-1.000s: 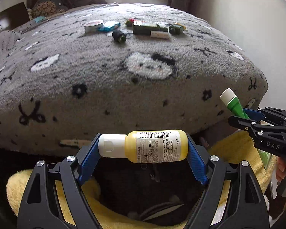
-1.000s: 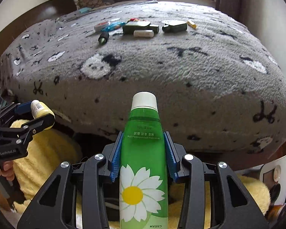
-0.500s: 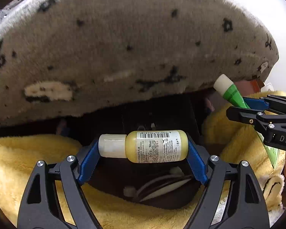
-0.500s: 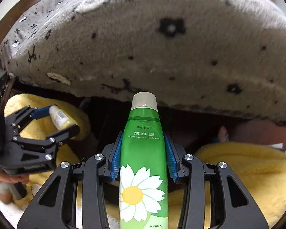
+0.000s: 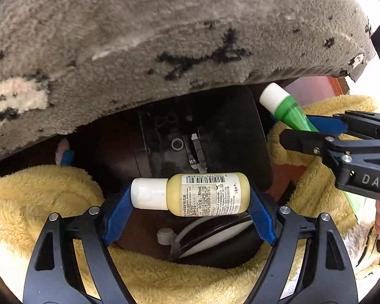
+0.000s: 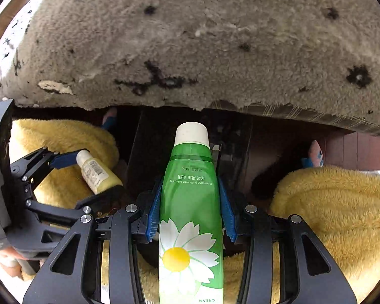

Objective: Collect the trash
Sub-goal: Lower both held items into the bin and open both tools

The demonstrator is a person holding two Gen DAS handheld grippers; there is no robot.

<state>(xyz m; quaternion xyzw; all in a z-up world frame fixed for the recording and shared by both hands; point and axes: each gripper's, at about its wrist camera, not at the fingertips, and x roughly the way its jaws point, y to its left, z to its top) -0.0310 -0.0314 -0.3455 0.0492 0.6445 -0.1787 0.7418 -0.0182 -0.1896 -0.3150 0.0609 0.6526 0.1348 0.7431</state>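
Left tongs [image 5: 190, 202] gripping yellow bottle [image 5: 207, 193], right tongs [image 6: 190, 210] gripping green tube [image 6: 190, 202], below blanket edge [image 5: 164, 96].

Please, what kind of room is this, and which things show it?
Probably a bedroom, though I cannot be sure. A grey fleece blanket with black patterns hangs over the edge of what looks like a bed, a plaid sheet edge shows beneath it, and yellow plush fabric lies below.

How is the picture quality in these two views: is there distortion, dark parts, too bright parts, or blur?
Left wrist view: strong fisheye bending; the small yellow bottle with white cap is sharp, the dark bin below it is deep in shadow, and the upper right corner is blown out white. Right wrist view: the same curved edges; the green daisy-printed cream tube is crisp and the grey fleece blanket is evenly lit.
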